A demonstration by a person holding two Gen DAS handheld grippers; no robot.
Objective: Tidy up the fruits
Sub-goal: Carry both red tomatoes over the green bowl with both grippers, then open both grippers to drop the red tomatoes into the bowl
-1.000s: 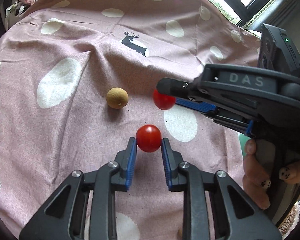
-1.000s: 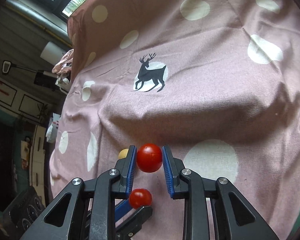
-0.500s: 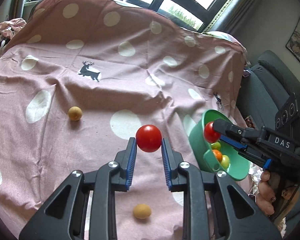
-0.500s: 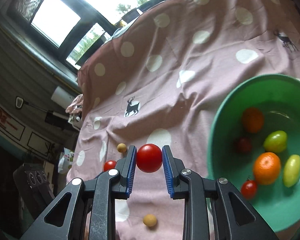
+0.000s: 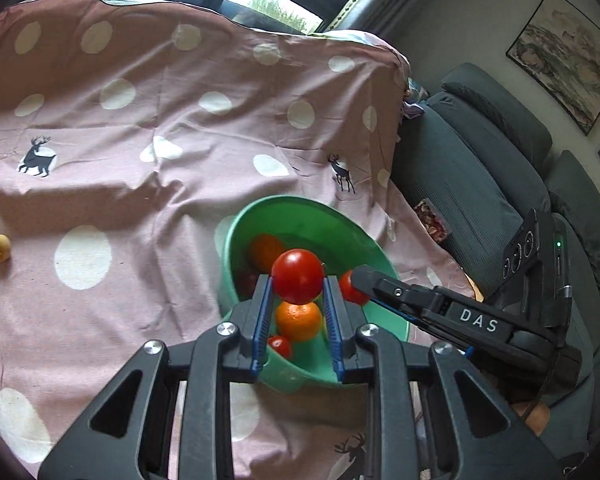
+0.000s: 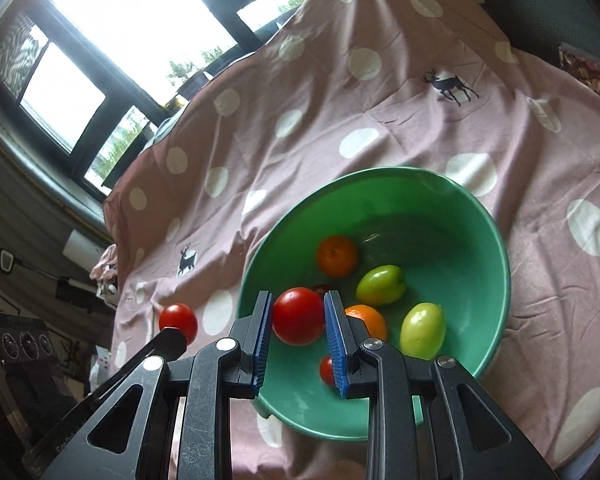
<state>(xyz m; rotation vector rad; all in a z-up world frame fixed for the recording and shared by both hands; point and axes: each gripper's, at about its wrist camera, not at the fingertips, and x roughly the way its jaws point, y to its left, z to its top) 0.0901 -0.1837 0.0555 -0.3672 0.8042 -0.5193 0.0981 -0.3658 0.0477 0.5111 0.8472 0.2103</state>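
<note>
- A red tomato is clamped in the left gripper; another tomato is clamped in the right gripper.
- Both tomatoes are held above the green bowl, at its 7 o'clock rim.
- Delivery is judged under way; lowering, then releasing, is called for next.

– What covers the surface?
– A pink cloth with white dots and deer prints, wrinkled

– What lies on it?
– A green bowl holding fruit, toward five o'clock in the left wrist view; a small tan fruit sits at nine o'clock
</note>
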